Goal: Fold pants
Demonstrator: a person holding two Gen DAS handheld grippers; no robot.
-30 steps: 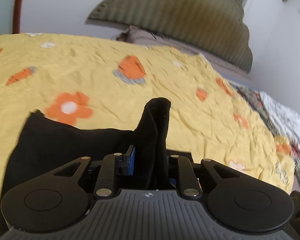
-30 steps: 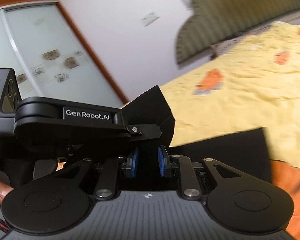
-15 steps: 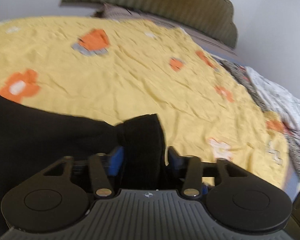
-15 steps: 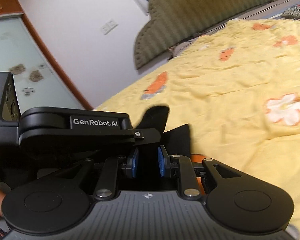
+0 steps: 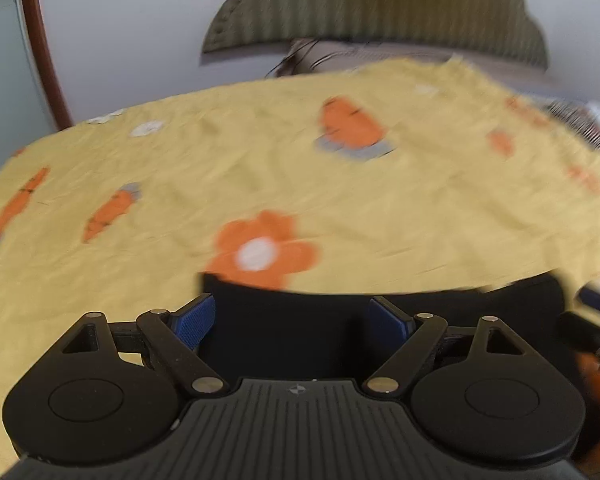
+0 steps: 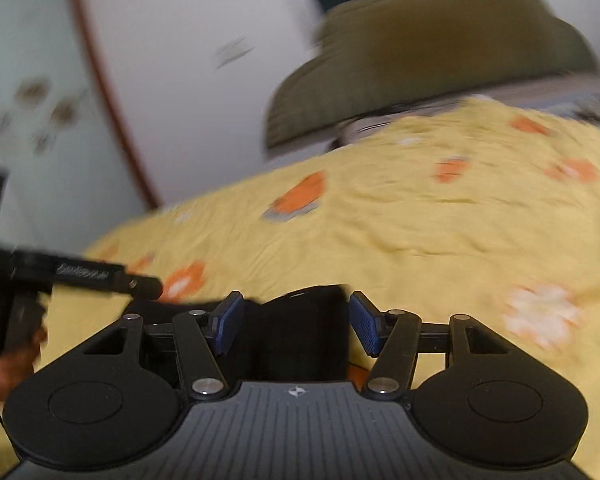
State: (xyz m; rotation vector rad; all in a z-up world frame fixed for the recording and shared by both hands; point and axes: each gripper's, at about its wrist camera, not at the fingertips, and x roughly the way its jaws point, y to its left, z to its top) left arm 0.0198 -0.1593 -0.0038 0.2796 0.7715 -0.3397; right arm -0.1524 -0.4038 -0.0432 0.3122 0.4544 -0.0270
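The black pants (image 5: 500, 300) lie flat on the yellow bedspread (image 5: 260, 168), their far edge just below an orange flower print. My left gripper (image 5: 292, 314) hovers over them with its jaws opening wide; the blue pads (image 5: 192, 320) touch no cloth. In the right wrist view a low fold of the pants (image 6: 304, 344) sits between the jaws of my right gripper (image 6: 296, 316). Those jaws are opening too, and their pads (image 6: 366, 330) stand clear of the fabric. The left gripper (image 6: 100, 276) shows at the left, a hand behind it.
An olive ribbed headboard (image 5: 380, 8) and a pillow (image 5: 340, 52) stand at the far end of the bed. A brown door frame (image 5: 40, 60) is on the left wall. Patterned cloth (image 5: 580, 116) lies at the bed's right edge.
Both grippers were shut on raised bunches of the black pants. Their jaws have spread and the cloth has dropped flat onto the bed. Both views have swung sideways.
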